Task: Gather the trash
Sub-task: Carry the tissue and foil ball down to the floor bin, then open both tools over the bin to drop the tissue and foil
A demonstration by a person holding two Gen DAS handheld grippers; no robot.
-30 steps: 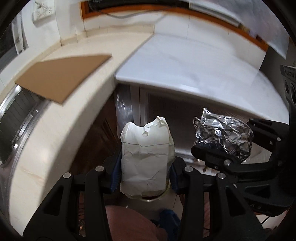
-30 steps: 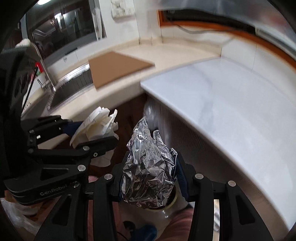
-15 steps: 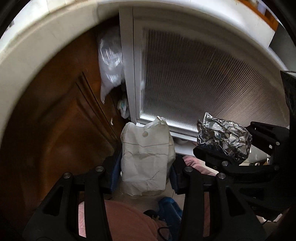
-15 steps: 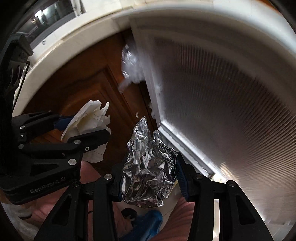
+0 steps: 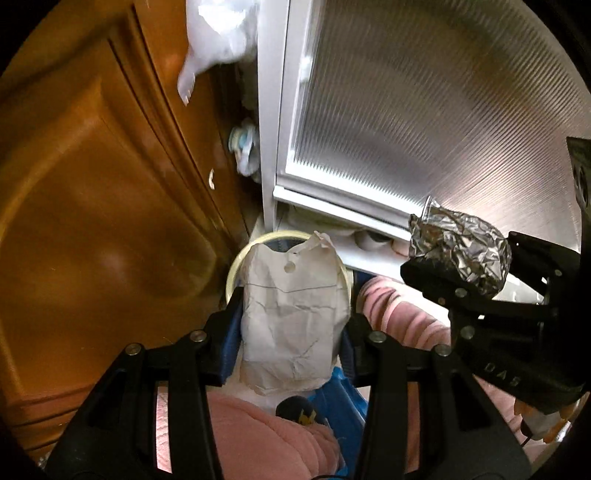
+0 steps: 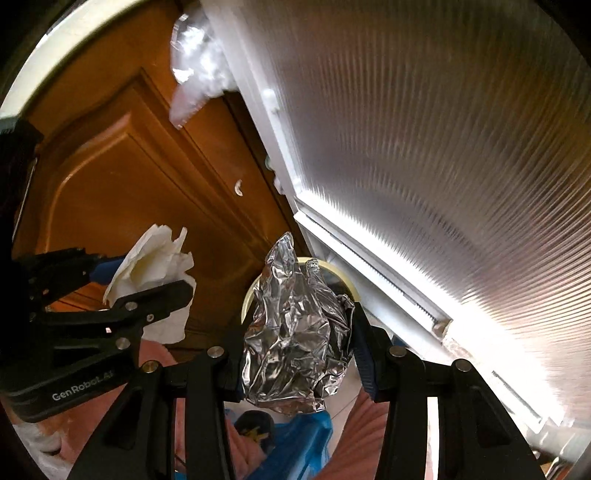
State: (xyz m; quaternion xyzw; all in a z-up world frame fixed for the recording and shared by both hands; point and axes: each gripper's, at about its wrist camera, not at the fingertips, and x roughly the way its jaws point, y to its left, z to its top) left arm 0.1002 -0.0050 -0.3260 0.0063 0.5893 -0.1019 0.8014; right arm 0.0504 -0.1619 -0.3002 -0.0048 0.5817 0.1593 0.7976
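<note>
My left gripper (image 5: 291, 328) is shut on a crumpled white paper bag (image 5: 291, 314). It also shows in the right wrist view (image 6: 155, 266). My right gripper (image 6: 295, 354) is shut on a ball of crumpled silver foil (image 6: 295, 332), which also shows at the right of the left wrist view (image 5: 461, 251). Both grippers point down toward the floor. A round bin with a pale yellow rim (image 5: 236, 269) sits below and behind the paper bag; its rim also shows behind the foil (image 6: 332, 266).
A brown wooden cabinet door (image 5: 92, 203) stands to the left. A white-framed ribbed panel (image 5: 424, 110) stands to the right. A clear plastic bag (image 5: 218, 33) hangs in the gap between them. Pink-clad legs (image 5: 399, 314) and blue plastic (image 5: 343, 402) lie below.
Both grippers have tilted down from the countertop to the cabinet fronts and floor, still holding the paper bag and the foil. The bin rim has come into view.
</note>
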